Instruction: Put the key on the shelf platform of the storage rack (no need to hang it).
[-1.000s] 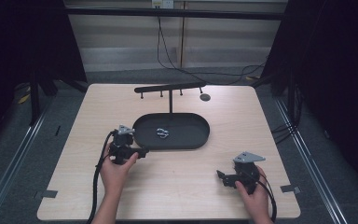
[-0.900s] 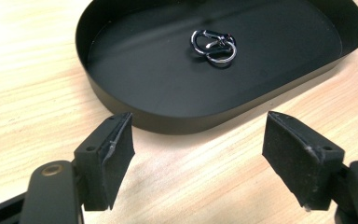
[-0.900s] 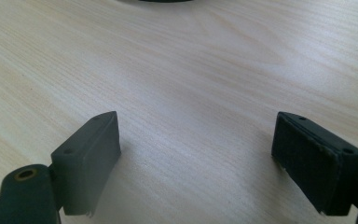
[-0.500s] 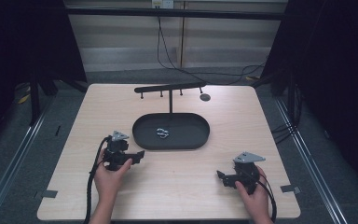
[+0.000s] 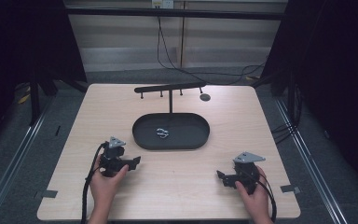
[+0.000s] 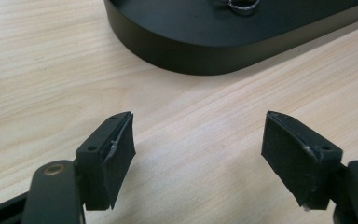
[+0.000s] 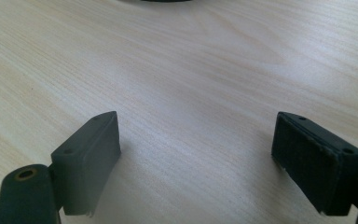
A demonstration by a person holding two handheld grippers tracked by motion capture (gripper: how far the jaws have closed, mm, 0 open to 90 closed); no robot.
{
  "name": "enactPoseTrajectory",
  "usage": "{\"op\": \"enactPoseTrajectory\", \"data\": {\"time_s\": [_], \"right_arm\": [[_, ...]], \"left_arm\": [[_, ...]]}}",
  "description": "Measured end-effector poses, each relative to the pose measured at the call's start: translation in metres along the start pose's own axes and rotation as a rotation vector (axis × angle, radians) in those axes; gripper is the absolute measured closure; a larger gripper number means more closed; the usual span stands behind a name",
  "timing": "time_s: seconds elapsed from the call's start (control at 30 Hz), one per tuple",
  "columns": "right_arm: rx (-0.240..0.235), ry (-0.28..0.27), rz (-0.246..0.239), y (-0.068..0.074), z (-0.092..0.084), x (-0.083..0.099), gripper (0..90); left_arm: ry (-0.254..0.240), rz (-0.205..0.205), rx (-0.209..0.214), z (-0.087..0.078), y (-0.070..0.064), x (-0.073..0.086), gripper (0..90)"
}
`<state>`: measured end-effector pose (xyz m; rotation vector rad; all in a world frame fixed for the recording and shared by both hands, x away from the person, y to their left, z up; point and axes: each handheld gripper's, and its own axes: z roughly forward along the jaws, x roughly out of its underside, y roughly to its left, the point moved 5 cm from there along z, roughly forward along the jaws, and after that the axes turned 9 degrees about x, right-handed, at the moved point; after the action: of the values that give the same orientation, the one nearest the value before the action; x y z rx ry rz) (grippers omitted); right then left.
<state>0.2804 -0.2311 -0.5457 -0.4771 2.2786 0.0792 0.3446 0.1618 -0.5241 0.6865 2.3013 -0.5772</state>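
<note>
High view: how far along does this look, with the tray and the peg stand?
Nothing looks done: the small metal piece lies in the black tray, and the peg stand carries nothing. Nothing is in hand; left tool and right tool are open over the table. All handling remains.

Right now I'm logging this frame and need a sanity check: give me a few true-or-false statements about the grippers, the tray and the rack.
1. Both the left gripper and the right gripper are open and hold nothing. True.
2. The small metal piece lies on the bare table. False: it lies inside the black oval tray.
3. The rack stands behind the tray. True.
4. The left gripper is inside the tray. False: it is beside it, over the table.
</note>
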Motion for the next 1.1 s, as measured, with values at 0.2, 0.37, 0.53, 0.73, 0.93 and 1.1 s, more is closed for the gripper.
{"op": "enactPoseTrajectory", "data": {"time_s": [0.2, 0.37, 0.53, 0.73, 0.93, 1.1], "right_arm": [[0.000, 0.000, 0.000, 0.000, 0.000, 0.000, 15.0], [0.000, 0.000, -0.001, 0.000, 0.000, 0.000, 14.9], [0.000, 0.000, -0.002, 0.000, 0.000, 0.000, 14.9], [0.000, 0.000, -0.001, 0.000, 0.000, 0.000, 14.9], [0.000, 0.001, -0.001, 0.000, 0.000, 0.000, 14.9], [0.000, 0.001, -0.001, 0.000, 0.000, 0.000, 14.9]], "left_arm": [[0.001, -0.005, -0.004, -0.003, 0.004, 0.006, 25.3], [0.015, 0.000, -0.018, -0.003, 0.006, 0.011, 25.1], [0.024, 0.017, -0.018, -0.006, 0.006, 0.013, 24.8], [0.028, 0.009, -0.025, -0.007, 0.010, 0.021, 24.6], [0.010, 0.000, -0.027, -0.011, 0.011, 0.026, 24.6], [0.020, 0.014, -0.043, -0.014, 0.013, 0.028, 24.5]]}}
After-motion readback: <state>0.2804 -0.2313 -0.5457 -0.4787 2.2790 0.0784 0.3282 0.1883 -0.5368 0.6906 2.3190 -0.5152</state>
